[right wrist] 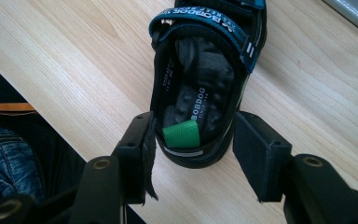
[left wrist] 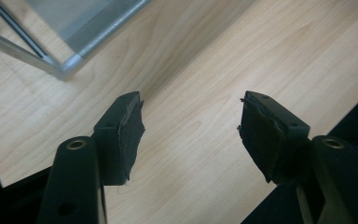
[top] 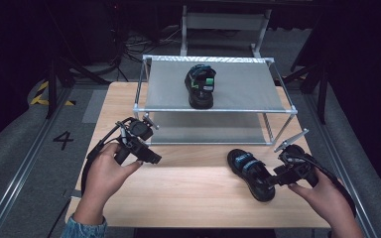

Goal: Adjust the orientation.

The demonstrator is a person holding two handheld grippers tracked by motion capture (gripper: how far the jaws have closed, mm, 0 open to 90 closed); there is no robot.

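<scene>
A light wooden table (top: 198,183) carried a two-tier metal rack (top: 213,106) with grey shelves at its far side. On the top shelf stood one black sandal (top: 201,85). A second black sandal with blue straps (top: 250,173) lay on the table in front of the rack, toward the right. The right gripper (right wrist: 193,154) had its jaws apart, set on either side of that sandal's heel, where a green tab (right wrist: 182,134) showed. The left gripper (left wrist: 191,140) hung above bare wood near the rack's corner, jaws apart and holding nothing.
</scene>
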